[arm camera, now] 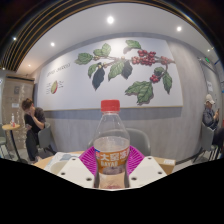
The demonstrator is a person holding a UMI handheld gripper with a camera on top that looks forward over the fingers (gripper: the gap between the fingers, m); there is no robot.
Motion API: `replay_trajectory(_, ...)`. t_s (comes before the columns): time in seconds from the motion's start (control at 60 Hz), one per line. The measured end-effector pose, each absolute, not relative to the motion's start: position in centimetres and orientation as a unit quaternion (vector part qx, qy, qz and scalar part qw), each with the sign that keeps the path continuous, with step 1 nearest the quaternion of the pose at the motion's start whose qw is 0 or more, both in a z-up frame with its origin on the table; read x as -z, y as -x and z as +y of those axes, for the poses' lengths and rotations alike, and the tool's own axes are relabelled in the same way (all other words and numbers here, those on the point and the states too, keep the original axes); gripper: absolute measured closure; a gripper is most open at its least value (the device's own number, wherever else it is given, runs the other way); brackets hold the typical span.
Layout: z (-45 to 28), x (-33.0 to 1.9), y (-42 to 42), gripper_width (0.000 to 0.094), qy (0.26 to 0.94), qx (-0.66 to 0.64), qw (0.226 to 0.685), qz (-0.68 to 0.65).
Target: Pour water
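Note:
A clear plastic bottle [111, 140] with a red cap and an orange label stands upright between my gripper's [111, 165] fingers. Both pink pads [91, 158] press against its sides at label height, so the gripper is shut on the bottle. The bottle looks raised, with the wall mural behind it. Its lower part is hidden below the fingers. No cup or other vessel shows.
A wooden table edge [60, 157] shows just beyond the fingers on both sides. A person [32, 125] sits far off on one side, and another person [211, 115] stands on the other side. A large leaf-and-berry mural [125, 68] covers the back wall.

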State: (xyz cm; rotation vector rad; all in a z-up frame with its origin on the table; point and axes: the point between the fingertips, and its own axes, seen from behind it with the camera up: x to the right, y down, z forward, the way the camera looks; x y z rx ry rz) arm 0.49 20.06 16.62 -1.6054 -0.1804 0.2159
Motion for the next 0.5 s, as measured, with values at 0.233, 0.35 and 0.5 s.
replay_trajectory(0.233, 20.0, -16.3, -0.3, 0.0448, 0.723, -0.089, 0.679, -0.088)
replay_trajectory(0.35, 19.0, -15.7, -1.0, 0.0066, 0.753, -0.093, 0.645, -0.09)
replay_trajectory(0.5, 14.4, -16.5, -2.0, 0.0091, 0.756, -0.111, 0.639, -0.083)
